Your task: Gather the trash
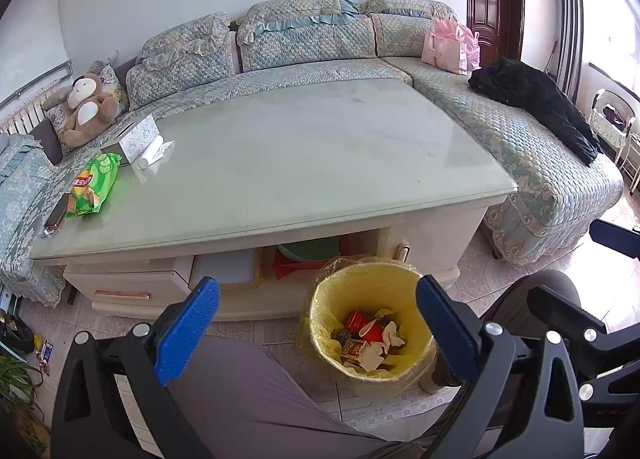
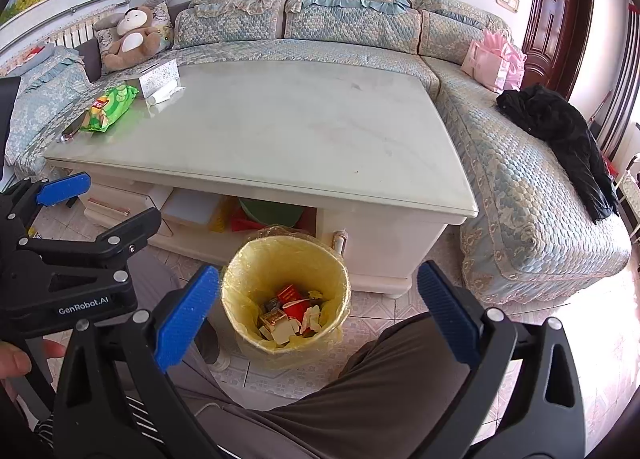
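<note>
Both grippers hung spread wide with nothing between their pads, the left gripper (image 1: 318, 323) and the right gripper (image 2: 319, 313) poised over the yellow-lined bin (image 2: 244, 279), which already held cartons and crumpled paper. The green chip bag (image 1: 93, 184) lay at the table's (image 1: 320, 163) ten o'clock corner; it looked light, crinkly and slick, best pinched at a sealed end. A phone (image 1: 57, 211) touched it, and a tissue box (image 1: 130, 138) sat just beyond.

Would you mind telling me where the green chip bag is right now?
The green chip bag lies at the table's far left corner in both views, between the phone and the tissue box.
</note>
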